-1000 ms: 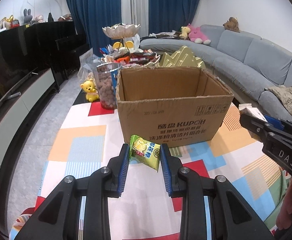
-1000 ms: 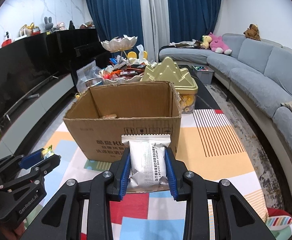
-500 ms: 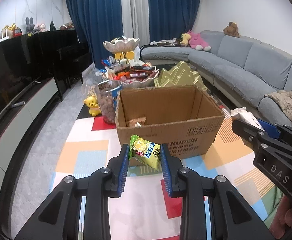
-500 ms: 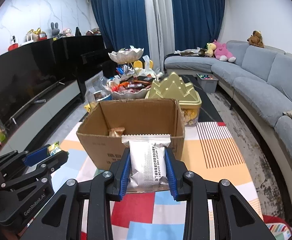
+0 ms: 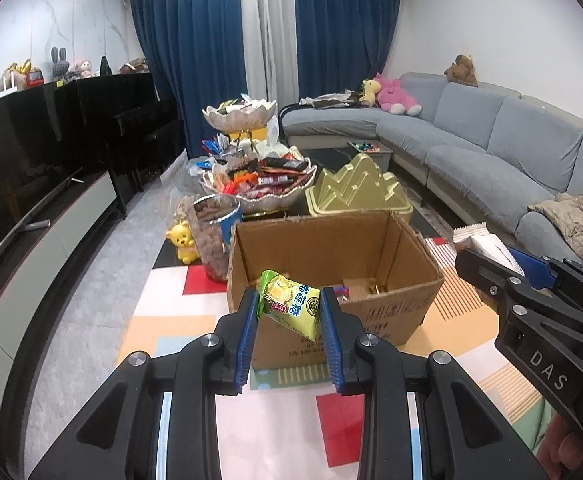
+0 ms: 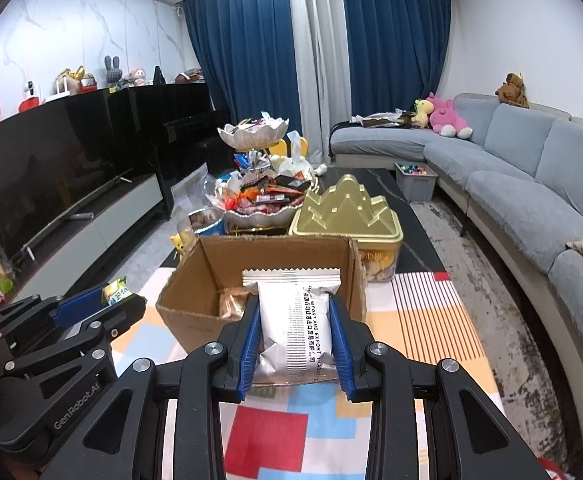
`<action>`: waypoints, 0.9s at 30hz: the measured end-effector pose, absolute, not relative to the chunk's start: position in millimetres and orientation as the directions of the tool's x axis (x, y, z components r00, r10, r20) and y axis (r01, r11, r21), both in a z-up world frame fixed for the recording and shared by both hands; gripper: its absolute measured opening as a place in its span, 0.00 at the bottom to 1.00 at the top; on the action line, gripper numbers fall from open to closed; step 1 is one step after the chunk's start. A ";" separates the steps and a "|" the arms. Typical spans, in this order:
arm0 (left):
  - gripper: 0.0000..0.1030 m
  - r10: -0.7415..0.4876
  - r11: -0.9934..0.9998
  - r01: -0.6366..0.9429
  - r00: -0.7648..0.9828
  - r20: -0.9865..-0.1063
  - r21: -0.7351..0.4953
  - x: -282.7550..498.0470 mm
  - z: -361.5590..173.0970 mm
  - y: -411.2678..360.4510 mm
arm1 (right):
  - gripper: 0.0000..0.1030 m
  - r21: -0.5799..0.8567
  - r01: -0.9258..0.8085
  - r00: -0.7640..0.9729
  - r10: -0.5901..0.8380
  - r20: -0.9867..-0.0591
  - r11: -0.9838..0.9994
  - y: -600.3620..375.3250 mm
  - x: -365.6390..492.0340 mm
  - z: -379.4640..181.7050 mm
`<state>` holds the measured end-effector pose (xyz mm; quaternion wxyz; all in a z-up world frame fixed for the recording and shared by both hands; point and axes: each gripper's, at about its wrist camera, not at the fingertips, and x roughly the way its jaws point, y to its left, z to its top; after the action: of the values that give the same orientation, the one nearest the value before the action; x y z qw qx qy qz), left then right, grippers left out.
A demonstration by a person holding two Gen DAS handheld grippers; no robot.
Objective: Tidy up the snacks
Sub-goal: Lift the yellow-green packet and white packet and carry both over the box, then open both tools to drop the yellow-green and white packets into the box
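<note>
"DAS" stands on the right tool (image 5: 487,256); "GenRobot.AI" on the left tool (image 6: 119,296); "IMPORT AND EXPORT" on the silver packet (image 6: 295,328).

box (image 6: 195,316) floor mostly hidden behind front wall, white pack (image 5: 487,246) half behind right gripper (image 5: 503,264), sofa (image 5: 531,160) cut by right edge, pack print unreadable

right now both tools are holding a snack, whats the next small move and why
Probably carry both forward over the box, then release. The left tool grips the green packet and the right tool the white packet, both short of the open top.
</note>
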<state>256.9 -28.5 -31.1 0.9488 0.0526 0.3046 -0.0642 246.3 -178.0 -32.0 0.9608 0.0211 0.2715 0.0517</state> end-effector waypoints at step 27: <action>0.30 -0.107 0.982 0.177 0.808 -0.579 0.066 322.5 -21.0 -41.9 | 0.33 0.037 -0.101 0.841 0.106 -0.531 0.994 -170.4 310.5 -11.9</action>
<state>322.5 -41.9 -21.0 0.9490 0.0585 0.3007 -0.0750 310.5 -170.4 -11.9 0.9594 0.0039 0.2769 0.0540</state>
